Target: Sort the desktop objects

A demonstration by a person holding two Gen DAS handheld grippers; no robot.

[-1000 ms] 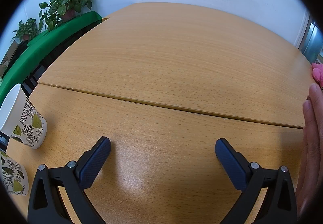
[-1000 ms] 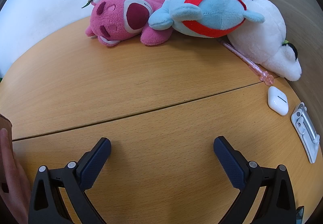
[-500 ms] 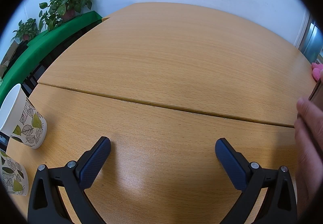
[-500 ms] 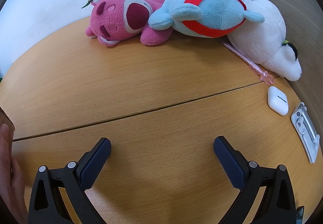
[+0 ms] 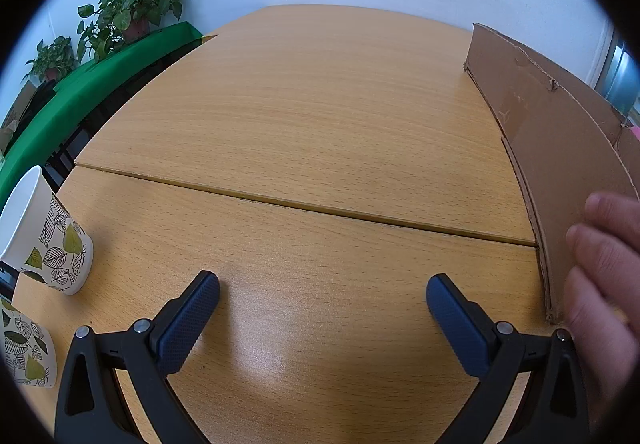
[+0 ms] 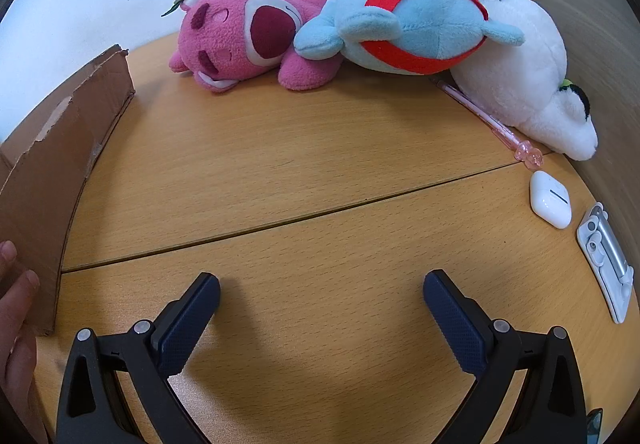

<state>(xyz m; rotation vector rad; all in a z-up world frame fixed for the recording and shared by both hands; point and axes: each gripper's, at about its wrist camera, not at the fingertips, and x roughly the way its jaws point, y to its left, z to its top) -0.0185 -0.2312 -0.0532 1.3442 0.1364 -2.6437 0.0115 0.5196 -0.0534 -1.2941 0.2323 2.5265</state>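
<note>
My left gripper [image 5: 322, 294] is open and empty above the wooden table [image 5: 320, 116]. Two leaf-print paper cups [image 5: 44, 240] stand to its left. My right gripper [image 6: 322, 292] is open and empty. Far ahead of it lie a pink plush [image 6: 244, 36], a blue and red plush [image 6: 404, 20] and a white plush [image 6: 520, 72]. A pink pen [image 6: 492, 122], a white earbud case [image 6: 550, 198] and a white phone stand [image 6: 606, 256] lie at the right. A cardboard box [image 5: 552, 132] stands between the grippers, held by a bare hand [image 5: 604, 264]; it also shows in the right wrist view [image 6: 56, 164].
Potted plants [image 5: 132, 10] stand on a green-covered bench [image 5: 80, 88] beyond the table's left edge. A white wall runs behind the table. A seam [image 5: 304, 206] crosses the tabletop. A wooden panel [image 6: 592, 24] rises at the right behind the plush toys.
A hand has brought a cardboard box onto the table between the two grippers. Both grippers have stayed still and open.
</note>
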